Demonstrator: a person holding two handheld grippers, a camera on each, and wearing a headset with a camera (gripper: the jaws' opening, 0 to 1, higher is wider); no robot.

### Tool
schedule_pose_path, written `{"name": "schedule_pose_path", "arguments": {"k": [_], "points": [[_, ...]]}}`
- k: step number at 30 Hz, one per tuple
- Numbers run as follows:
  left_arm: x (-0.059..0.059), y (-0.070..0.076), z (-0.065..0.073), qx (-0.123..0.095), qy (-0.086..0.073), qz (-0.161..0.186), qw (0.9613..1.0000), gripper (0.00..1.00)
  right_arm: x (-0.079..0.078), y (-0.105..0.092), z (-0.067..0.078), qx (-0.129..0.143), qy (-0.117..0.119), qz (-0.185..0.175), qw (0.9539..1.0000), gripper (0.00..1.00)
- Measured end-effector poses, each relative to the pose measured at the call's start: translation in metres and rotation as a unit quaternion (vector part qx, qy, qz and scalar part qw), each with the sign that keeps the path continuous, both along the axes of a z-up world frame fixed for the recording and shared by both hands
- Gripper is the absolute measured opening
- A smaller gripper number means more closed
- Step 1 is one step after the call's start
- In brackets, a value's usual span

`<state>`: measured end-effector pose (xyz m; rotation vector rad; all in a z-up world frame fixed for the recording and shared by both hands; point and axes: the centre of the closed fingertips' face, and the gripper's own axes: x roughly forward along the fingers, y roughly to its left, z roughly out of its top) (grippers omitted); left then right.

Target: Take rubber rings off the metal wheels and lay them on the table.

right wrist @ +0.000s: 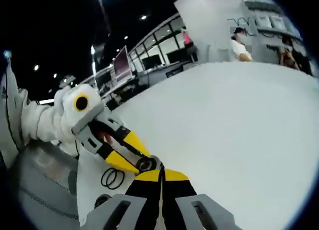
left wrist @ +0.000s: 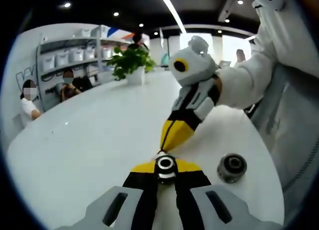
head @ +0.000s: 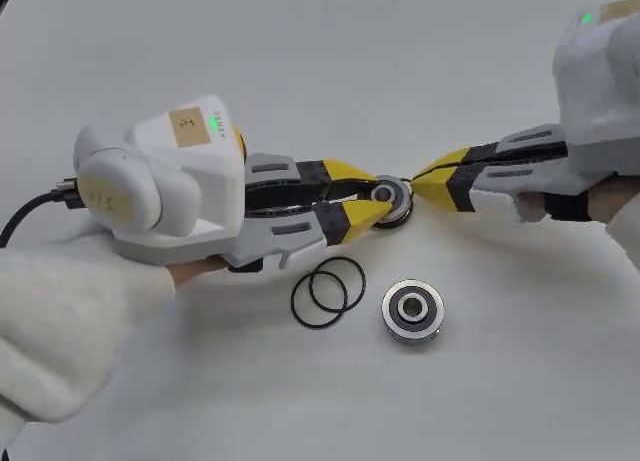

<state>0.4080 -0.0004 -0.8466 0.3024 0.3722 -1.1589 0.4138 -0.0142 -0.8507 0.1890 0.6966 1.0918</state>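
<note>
head view: the left gripper [head: 383, 194] is held from the left, and its yellow-tipped jaws are clamped from both sides on a wheel [head: 395, 197] just above the white table [head: 300, 61]. the right gripper [head: 418, 184] is brought in from the right; its jaws are pressed together, with the joined tip touching the rim of the wheel. whether a ring is pinched between them cannot be told. two black rings [head: 328, 291] are laid flat on the table just below the left gripper, overlapping each other. a second wheel [head: 412, 309] is laid flat just beside them on the right, apart from both grippers. left gripper view: the wheel [left wrist: 165, 168] is seen face-on between the jaws of the left gripper [left wrist: 165, 165], the right gripper [left wrist: 165, 146] is met tip-first from above, and the second wheel [left wrist: 232, 166] is seen to the right on the table. right gripper view: the closed tip of the right gripper [right wrist: 160, 173] is set against the wheel [right wrist: 146, 164], which is gripped by the left gripper [right wrist: 143, 160]; the rings [right wrist: 113, 177] are seen lower left.
</note>
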Motion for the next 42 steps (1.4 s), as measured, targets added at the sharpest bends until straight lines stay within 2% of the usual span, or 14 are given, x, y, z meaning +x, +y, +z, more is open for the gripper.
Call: {"name": "schedule_pose_path", "arguments": {"k": [1, 3, 4, 5, 6, 10, 18, 38, 40, 42], "points": [[0.0, 0.0, 0.0, -0.001, 0.0, 0.0, 1.0, 0.12, 0.0, -0.001, -0.002, 0.015, 0.023, -0.009, 0.9996, 0.0], [0.0, 0.0, 0.0, -0.001, 0.0, 0.0, 1.0, 0.12, -0.002, 0.002, 0.001, 0.045, 0.05, -0.018, 0.9976, 0.0], [0.0, 0.0, 0.0, -0.002, 0.0, 0.0, 1.0, 0.12, -0.003, 0.002, 0.002, 0.052, 0.06, -0.02, 0.9967, 0.0], [0.0, 0.0, 0.0, -0.002, 0.0, 0.0, 1.0, 0.12, 0.005, -0.001, -0.002, 0.051, 0.059, -0.018, 0.9968, 0.0], [0.0, 0.0, 0.0, -0.003, 0.0, 0.0, 1.0, 0.12, 0.004, -0.001, -0.001, 0.06, 0.072, -0.021, 0.9954, 0.0], [0.0, 0.0, 0.0, -0.005, -0.001, -0.001, 1.0, 0.12, 0.001, 0.002, 0.001, 0.072, 0.088, -0.023, 0.9932, 0.0], [0.0, -0.001, 0.0, -0.007, 0.0, -0.002, 1.0, 0.12, -0.009, 0.009, 0.009, 0.081, 0.098, -0.014, 0.9917, 0.0], [0.0, 0.0, 0.0, -0.005, 0.0, -0.002, 1.0, 0.12, -0.012, 0.018, 0.015, 0.102, 0.103, -0.002, 0.9894, 0.0], [0.0, 0.0, 0.0, -0.005, 0.0, -0.002, 1.0, 0.12, -0.014, 0.023, 0.023, 0.123, 0.105, 0.005, 0.9868, 0.0], [0.0, 0.0, 0.0, -0.005, 0.0, -0.002, 1.0, 0.12, -0.017, 0.028, 0.023, 0.111, 0.09, 0.018, 0.9896, 0.0]]}}
